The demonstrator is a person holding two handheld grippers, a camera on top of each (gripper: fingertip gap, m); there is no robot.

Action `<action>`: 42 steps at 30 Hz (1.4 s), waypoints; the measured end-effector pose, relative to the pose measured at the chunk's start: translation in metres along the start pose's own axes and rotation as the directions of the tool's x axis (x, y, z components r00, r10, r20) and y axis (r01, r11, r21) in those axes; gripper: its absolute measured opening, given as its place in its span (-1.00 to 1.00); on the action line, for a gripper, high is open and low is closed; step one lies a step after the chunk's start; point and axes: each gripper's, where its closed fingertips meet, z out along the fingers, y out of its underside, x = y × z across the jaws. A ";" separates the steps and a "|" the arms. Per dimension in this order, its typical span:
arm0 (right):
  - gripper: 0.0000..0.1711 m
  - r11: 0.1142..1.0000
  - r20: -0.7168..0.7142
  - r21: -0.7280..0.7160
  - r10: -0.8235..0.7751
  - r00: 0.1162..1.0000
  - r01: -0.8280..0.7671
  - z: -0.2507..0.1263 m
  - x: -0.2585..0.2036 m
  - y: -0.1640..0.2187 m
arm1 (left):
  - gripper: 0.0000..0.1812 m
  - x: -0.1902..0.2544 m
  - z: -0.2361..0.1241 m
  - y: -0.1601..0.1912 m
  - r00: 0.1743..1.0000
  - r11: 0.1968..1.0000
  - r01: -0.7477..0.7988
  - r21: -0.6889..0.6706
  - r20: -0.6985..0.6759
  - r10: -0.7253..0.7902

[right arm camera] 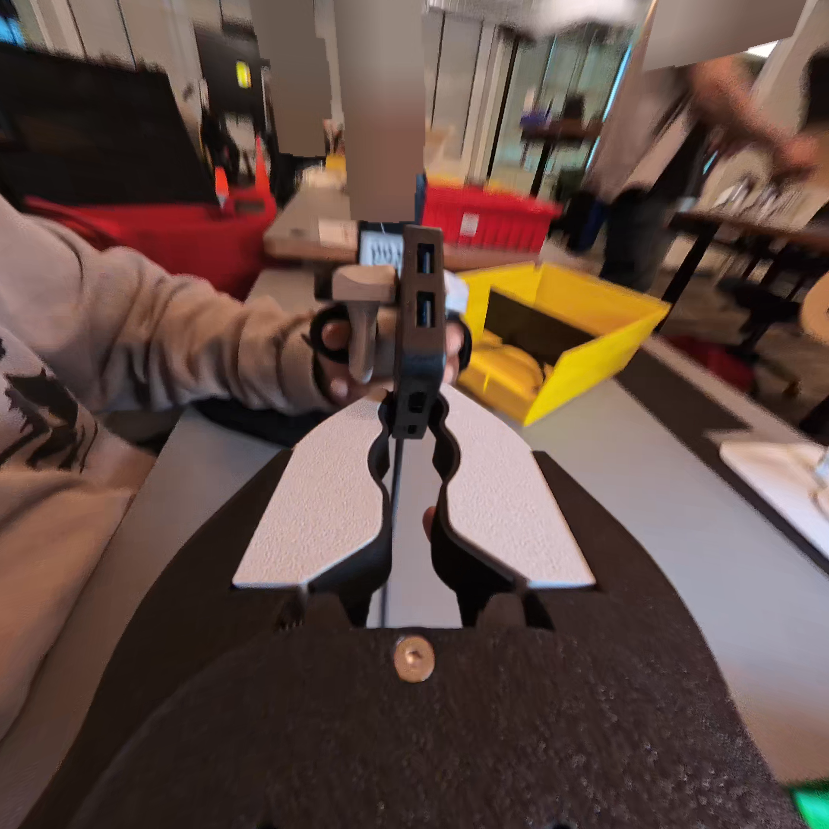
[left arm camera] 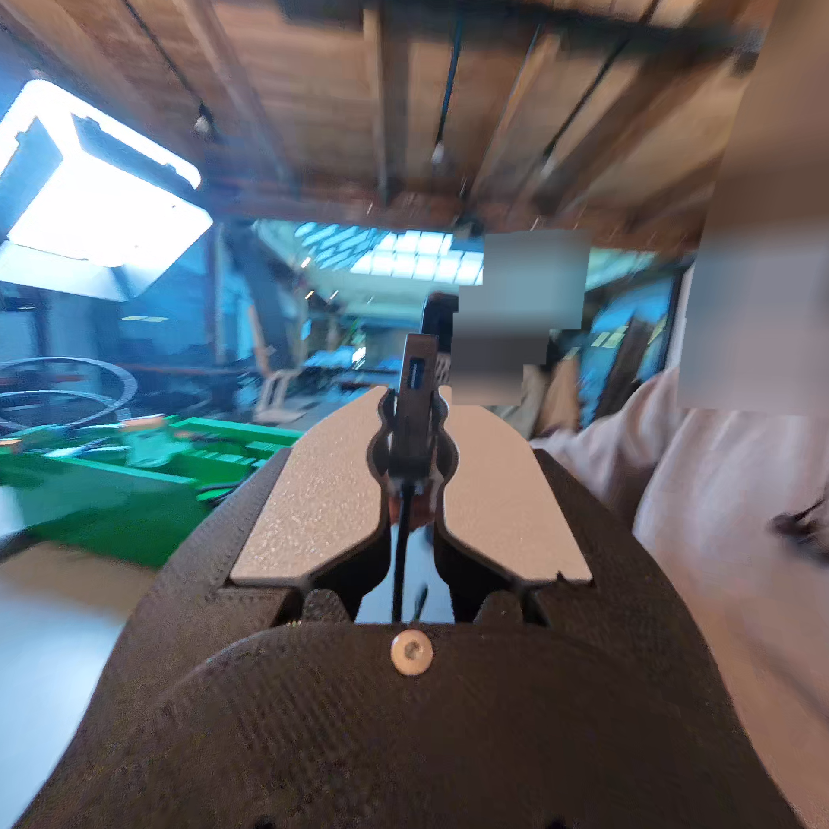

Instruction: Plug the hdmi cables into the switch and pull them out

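Observation:
The switch (right arm camera: 421, 278) is a slim dark box with two blue ports and stands upright in the air. My right gripper (right arm camera: 412, 408) is shut on its lower end. A thin black cable (right arm camera: 394, 484) hangs from that end between my fingers. Beyond it, a tan finger (right arm camera: 363, 287) of the left gripper, held by a hand (right arm camera: 341, 341), presses on the switch from the left. In the left wrist view my left gripper (left arm camera: 412, 403) is shut on the same switch (left arm camera: 417, 359), one blue port showing, with the cable (left arm camera: 401, 538) running down between the fingers.
A grey table (right arm camera: 628, 493) lies below. An open yellow bin (right arm camera: 583, 336) stands behind the switch, red crates (right arm camera: 484, 215) farther back, and a white tray (right arm camera: 771, 475) at the right. A green fixture (left arm camera: 112, 471) is on the left. A sleeve (left arm camera: 673, 448) is close on the right.

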 end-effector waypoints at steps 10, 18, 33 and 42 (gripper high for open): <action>-0.83 0.721 -0.038 -0.678 -0.233 0.972 0.146 -0.020 0.021 0.092 | -0.62 -0.033 -0.020 0.083 0.767 0.455 -0.491 -0.743 -0.121 0.630; -0.69 0.830 0.094 -0.485 -0.264 0.960 0.276 -0.037 0.003 0.044 | -0.84 -0.020 -0.028 0.099 0.803 0.476 -0.520 -0.709 -0.216 0.556; -0.49 0.987 0.145 0.101 0.112 0.983 -0.128 0.014 -0.010 0.014 | -0.84 -0.014 -0.007 -0.003 0.997 0.998 -0.023 0.065 0.072 0.018; -1.00 0.996 -0.035 0.090 -0.009 0.999 0.012 -0.022 0.021 0.004 | -0.84 -0.013 -0.009 0.042 0.971 0.939 -0.215 -0.268 0.044 0.235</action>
